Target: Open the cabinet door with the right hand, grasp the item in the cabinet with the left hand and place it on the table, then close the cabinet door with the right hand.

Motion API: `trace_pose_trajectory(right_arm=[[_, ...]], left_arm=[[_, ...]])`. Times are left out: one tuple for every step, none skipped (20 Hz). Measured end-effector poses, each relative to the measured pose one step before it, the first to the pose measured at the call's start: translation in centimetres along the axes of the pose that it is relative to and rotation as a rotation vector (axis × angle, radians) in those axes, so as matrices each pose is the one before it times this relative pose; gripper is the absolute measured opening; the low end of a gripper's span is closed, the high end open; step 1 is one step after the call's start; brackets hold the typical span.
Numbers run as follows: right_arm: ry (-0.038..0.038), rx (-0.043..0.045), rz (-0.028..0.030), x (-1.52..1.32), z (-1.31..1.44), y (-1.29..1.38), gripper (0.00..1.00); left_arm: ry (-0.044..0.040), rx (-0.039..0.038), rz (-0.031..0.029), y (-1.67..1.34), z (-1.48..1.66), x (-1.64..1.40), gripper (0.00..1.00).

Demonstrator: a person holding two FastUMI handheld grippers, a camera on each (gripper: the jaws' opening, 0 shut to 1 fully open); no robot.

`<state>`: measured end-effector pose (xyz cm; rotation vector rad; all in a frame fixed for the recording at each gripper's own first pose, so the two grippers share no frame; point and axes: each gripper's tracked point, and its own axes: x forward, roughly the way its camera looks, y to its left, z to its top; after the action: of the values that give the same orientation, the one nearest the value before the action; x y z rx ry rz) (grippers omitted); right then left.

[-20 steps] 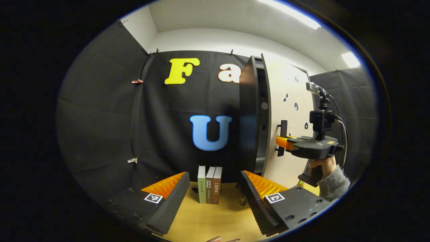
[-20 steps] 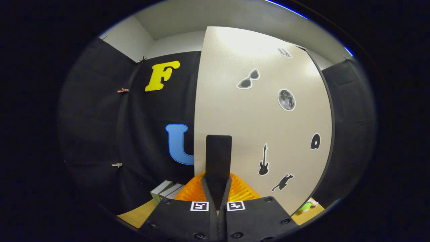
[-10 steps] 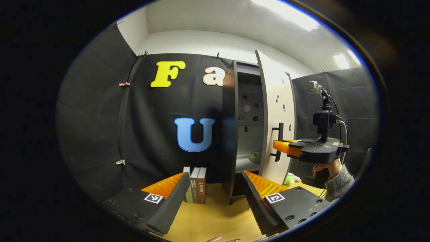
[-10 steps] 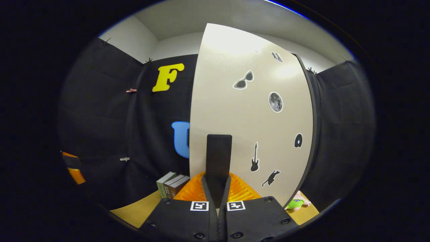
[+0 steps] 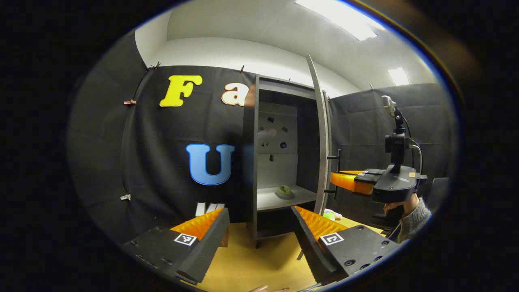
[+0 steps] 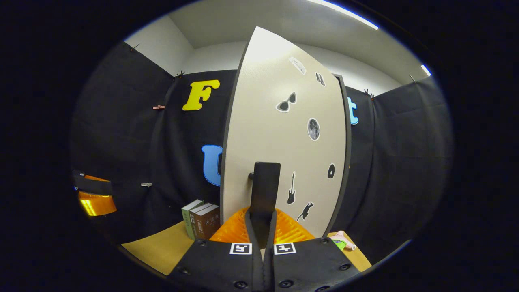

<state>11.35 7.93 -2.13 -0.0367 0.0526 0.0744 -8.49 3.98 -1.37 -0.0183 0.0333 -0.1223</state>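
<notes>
The cabinet door (image 5: 320, 134) has swung from nearly shut a second ago to wide open, edge-on at centre right of the left gripper view. The right hand-held gripper (image 6: 262, 227) stays clenched on the door's dark handle (image 6: 264, 190). With the door out of the way, a small greenish item (image 5: 284, 191) now shows on the shelf (image 5: 279, 199) at mid-frame. The left hand-held gripper (image 5: 259, 227) hangs released over the tabletop (image 5: 251, 263), well short of it; the reach in looks due next.

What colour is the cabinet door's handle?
Black. The handle shows best in the right gripper view, against the pale cabinet door.
</notes>
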Motion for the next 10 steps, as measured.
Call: trace_pose_trajectory(right_arm=[[0.00303, 0.00224, 0.00448, -0.215, 0.008, -0.324, 0.05], [0.00163, 0.00197, 0.00348, -0.244, -0.078, -0.186, 0.04], [0.00127, -0.00229, 0.0052, -0.322, 0.087, -0.273, 0.06], [0.00084, -0.00952, 0.00213, -0.31, 0.042, -0.301, 0.06], [0.00152, -0.0092, -0.00047, -0.034, -0.033, -0.384, 0.06], [-0.00005, -0.00397, 0.00036, -0.211, 0.007, -0.302, 0.06], [-0.00069, 0.00448, 0.00373, -0.05, 0.083, -0.26, 0.06], [-0.00072, 0.01486, 0.0035, -0.145, -0.038, -0.304, 0.06], [0.00114, 0.01429, 0.00089, -0.213, 0.003, -0.25, 0.06], [-0.00182, 0.00379, 0.00251, -0.177, -0.09, -0.231, 0.06]], left_arm=[[0.00104, -0.00055, -0.01082, -0.62, -0.096, 0.413, 0.94], [-0.00425, 0.00164, -0.01123, -0.683, 0.234, 0.434, 0.94], [-0.00018, 0.00356, -0.01182, -0.552, 0.074, 0.674, 0.92], [0.00257, 0.00576, -0.01163, -0.601, -0.005, 0.695, 0.94], [0.0011, 0.00609, -0.01144, -0.556, -0.032, 0.945, 0.94], [0.00075, 0.00362, -0.01052, -0.58, 0.069, 0.856, 0.94], [0.00027, -0.00048, -0.01196, -0.583, -0.092, 1.001, 0.95], [0.00085, -0.00361, -0.01376, -0.699, 0.056, 0.881, 0.94], [0.0036, -0.00201, -0.0212, -0.902, -0.139, 0.915, 0.94], [0.00231, 0.00203, -0.02296, -0.963, 0.038, 0.907, 0.94]])
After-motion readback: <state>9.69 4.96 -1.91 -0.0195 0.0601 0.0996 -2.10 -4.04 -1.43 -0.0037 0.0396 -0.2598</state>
